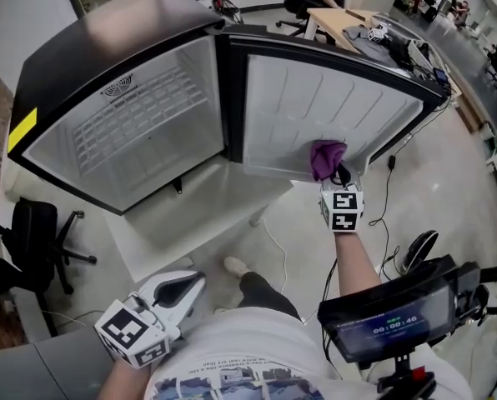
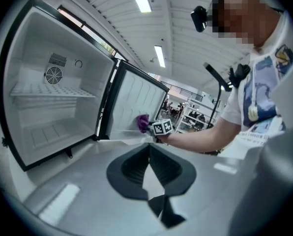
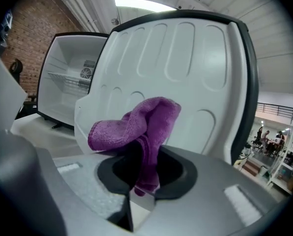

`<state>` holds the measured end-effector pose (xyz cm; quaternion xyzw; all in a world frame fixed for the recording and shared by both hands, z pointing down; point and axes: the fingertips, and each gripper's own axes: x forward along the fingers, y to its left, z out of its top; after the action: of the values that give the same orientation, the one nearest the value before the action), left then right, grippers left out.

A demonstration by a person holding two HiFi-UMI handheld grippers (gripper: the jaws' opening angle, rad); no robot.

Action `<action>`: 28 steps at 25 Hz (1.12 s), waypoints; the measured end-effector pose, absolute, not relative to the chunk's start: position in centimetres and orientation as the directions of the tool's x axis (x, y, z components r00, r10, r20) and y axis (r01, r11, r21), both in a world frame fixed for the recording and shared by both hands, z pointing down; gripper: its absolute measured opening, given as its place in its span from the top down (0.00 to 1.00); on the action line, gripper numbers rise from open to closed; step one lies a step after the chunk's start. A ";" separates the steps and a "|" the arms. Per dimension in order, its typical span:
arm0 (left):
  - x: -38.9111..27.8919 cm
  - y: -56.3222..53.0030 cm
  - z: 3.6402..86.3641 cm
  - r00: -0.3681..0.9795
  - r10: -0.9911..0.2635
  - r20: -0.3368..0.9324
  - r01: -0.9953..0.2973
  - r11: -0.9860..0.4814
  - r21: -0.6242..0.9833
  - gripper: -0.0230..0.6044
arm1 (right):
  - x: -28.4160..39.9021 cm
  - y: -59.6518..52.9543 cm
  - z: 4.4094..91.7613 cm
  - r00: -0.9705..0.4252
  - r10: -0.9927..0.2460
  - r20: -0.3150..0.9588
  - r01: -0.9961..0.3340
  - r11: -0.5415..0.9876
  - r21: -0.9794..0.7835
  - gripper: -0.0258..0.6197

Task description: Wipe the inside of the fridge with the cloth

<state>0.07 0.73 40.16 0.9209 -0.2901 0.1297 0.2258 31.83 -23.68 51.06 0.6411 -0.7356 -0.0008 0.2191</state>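
1. A person stands at an open fridge [image 1: 90, 40] with its door [image 1: 315, 98] swung wide. The right tongs [image 1: 335, 176] are clamped on a purple cloth [image 1: 326, 157] at the lower edge of the door's white inner liner (no view settles whether it is pressing on the liner).
2. The left tongs [image 1: 184, 288] hang low by the person's waist, well apart from the fridge, jaws together with nothing between them.
3. The cloth looks like soft, light microfibre. It slumps over the jaws, one bunched lobe flopping sideways and a tail pinched between them.
4. On that showing it should be limp and unlikely to slip. A loose lobe could still fold under or drag during a stroke.
5. The best hold appears to be the one shown, on a gathered wad. It leaves a padded face forward to press against the plastic.
6. The cabinet, with its wire shelf [image 1: 140, 127], lies to the left, well apart from the cloth.
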 end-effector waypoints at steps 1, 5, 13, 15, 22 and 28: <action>0.1 0.7 40.2 0.800 -0.473 0.369 -0.590 -0.732 0.341 0.96 | 32.6 -23.4 50.9 -0.065 -0.946 0.318 -0.945 0.161 0.286 0.86; 0.2 0.6 40.3 0.806 -0.467 0.363 -0.581 -0.740 0.339 0.96 | 34.8 -22.3 49.8 -0.015 -0.957 0.290 -0.954 0.101 0.282 0.86; -0.1 0.6 40.7 0.804 -0.476 0.357 -0.586 -0.736 0.340 0.95 | 30.6 -21.5 47.3 -0.116 -0.966 0.231 -0.958 0.170 0.231 0.86; 0.0 0.7 40.6 0.805 -0.476 0.354 -0.584 -0.737 0.339 0.95 | 27.8 -21.7 46.8 -0.173 -0.960 0.221 -0.953 0.220 0.207 0.86; -0.7 1.0 40.7 0.789 -0.500 0.356 -0.608 -0.719 0.338 0.95 | 18.7 -21.9 47.9 -0.355 -0.904 0.239 -0.909 0.393 0.139 0.86; -1.3 1.8 40.3 0.766 -0.527 0.370 -0.639 -0.690 0.341 0.96 | 13.8 -23.5 50.1 -0.432 -0.852 0.294 -0.889 0.457 0.019 0.86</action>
<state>-1.26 1.82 40.32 0.9110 -0.3198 0.1222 0.2298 13.77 -23.54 50.14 0.5162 -0.8434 0.0694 0.1318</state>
